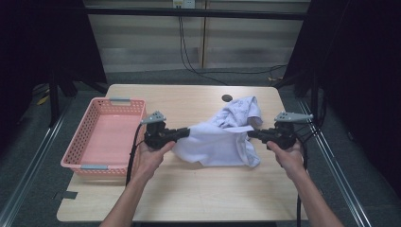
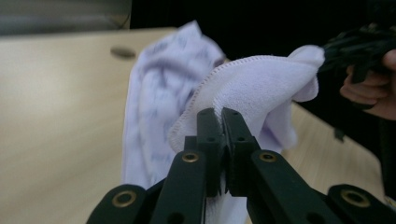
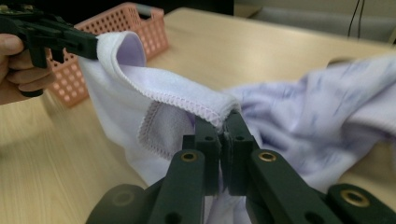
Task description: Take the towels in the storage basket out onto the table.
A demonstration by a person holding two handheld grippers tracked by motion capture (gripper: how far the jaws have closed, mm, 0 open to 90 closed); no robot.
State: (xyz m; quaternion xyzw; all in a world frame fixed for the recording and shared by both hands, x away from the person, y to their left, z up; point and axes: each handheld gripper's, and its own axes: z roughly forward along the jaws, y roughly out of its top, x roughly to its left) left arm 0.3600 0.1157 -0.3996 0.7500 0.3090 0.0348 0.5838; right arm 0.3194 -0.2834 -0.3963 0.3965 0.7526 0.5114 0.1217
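A pale lilac-white cloth (image 1: 217, 142) hangs stretched between my two grippers above the middle of the wooden table (image 1: 198, 184), its far part heaped toward the back. My left gripper (image 1: 188, 132) is shut on the cloth's left hemmed edge; in the left gripper view the jaws (image 2: 221, 114) pinch the stitched hem of the cloth (image 2: 252, 84). My right gripper (image 1: 250, 134) is shut on the right edge, and in the right gripper view its jaws (image 3: 223, 125) clamp the folded hem of the cloth (image 3: 289, 107). The two grippers face each other, each held in a hand.
A pink plastic basket (image 1: 82, 127) with grey handles stands on the table's left side, with nothing in it; it is also in the right gripper view (image 3: 140, 25). A small dark round hole (image 1: 227, 98) marks the table's back edge. Cables trail from both grippers.
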